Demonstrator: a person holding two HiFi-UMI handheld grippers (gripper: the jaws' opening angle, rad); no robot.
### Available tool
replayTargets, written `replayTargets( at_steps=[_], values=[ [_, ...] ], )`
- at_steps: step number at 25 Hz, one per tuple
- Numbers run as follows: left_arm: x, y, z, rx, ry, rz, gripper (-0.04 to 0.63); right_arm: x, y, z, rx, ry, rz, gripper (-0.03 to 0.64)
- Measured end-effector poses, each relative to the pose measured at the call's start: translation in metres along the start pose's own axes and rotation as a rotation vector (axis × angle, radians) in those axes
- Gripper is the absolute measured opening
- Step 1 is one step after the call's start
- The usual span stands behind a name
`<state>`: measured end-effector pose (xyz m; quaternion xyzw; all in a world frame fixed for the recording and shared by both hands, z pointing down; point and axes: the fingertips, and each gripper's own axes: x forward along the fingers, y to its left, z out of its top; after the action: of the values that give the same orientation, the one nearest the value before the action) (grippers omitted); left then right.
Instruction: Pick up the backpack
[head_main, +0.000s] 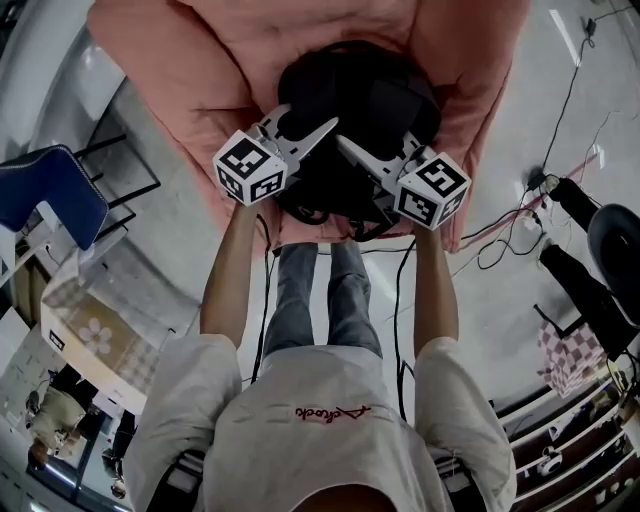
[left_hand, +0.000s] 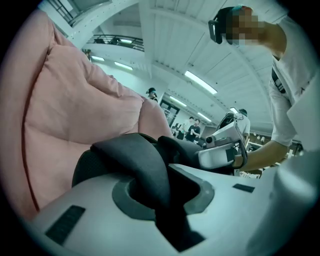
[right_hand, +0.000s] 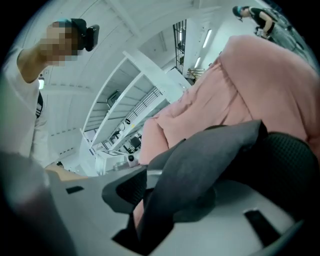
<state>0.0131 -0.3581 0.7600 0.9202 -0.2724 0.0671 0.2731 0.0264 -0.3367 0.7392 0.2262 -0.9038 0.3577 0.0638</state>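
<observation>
Two padded straps are the sound holds. The black backpack (head_main: 352, 110) looks soft and limp and will probably sag when lifted. It rests on the pink cushioned seat (head_main: 190, 60), directly ahead of both claws. The left claw (head_main: 328, 127) pinches one strap (left_hand: 145, 170). The right claw (head_main: 346, 143) stands partly spread around the other strap (right_hand: 200, 165), with a gap showing beside it.

Matt black cloth backpack (head_main: 355, 95), its strap (left_hand: 145, 165) smooth, pink armchair (head_main: 180, 60) soft, perhaps brushed cloth
</observation>
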Motion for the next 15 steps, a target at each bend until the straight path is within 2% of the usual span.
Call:
replayTargets(
  at_steps=[7, 12, 15],
  values=[
    [-0.005, -0.004, -0.007, 0.037, 0.042, -0.004, 0.067, 0.016, -0.015, 0.029, -0.029, -0.058, -0.086, 0.090],
    [-0.009, -0.015, 0.007, 0.059, 0.021, 0.022, 0.057, 0.012, -0.012, 0.054, -0.159, -0.089, -0.184, 0.063],
    [-0.012, -0.028, 0.025, 0.072, 0.002, 0.035, 0.057, 0.000, -0.002, 0.069, -0.183, -0.119, -0.208, 0.058]
  ],
)
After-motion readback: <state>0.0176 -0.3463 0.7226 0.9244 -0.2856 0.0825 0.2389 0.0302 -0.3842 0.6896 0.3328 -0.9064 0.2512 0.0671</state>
